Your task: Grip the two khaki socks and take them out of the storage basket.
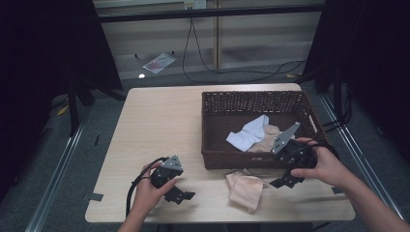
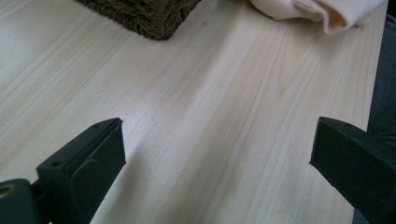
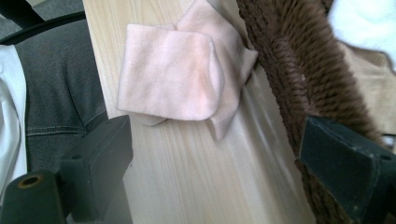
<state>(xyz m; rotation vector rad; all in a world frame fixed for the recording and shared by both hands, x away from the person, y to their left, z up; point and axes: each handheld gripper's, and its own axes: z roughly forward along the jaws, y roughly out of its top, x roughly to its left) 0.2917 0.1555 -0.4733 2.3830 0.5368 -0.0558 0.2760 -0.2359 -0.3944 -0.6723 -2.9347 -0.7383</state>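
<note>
A folded peach cloth [image 1: 246, 189] [image 3: 180, 70] [image 2: 322, 11] lies on the table just in front of the brown wicker basket [image 1: 212, 145] [image 3: 299, 79] [image 2: 144, 16]. Inside the basket lie a white cloth [image 1: 249, 133] [image 3: 369, 21] and a beige cloth [image 1: 267, 139] [image 3: 373, 88]. My right gripper [image 1: 286, 181] [image 3: 215, 158] hovers right of the peach cloth, close to the basket's front wall; its jaws stand wide apart with nothing between them. My left gripper [image 1: 181, 194] [image 2: 217, 154] rests low over the bare table at the front left, open and holding nothing.
The light wooden table [image 1: 154, 125] has free room on its left half. Its front edge runs just past the peach cloth. The person's dark trousers [image 3: 60, 98] sit beyond that edge. Cables and a paper lie on the floor behind the table.
</note>
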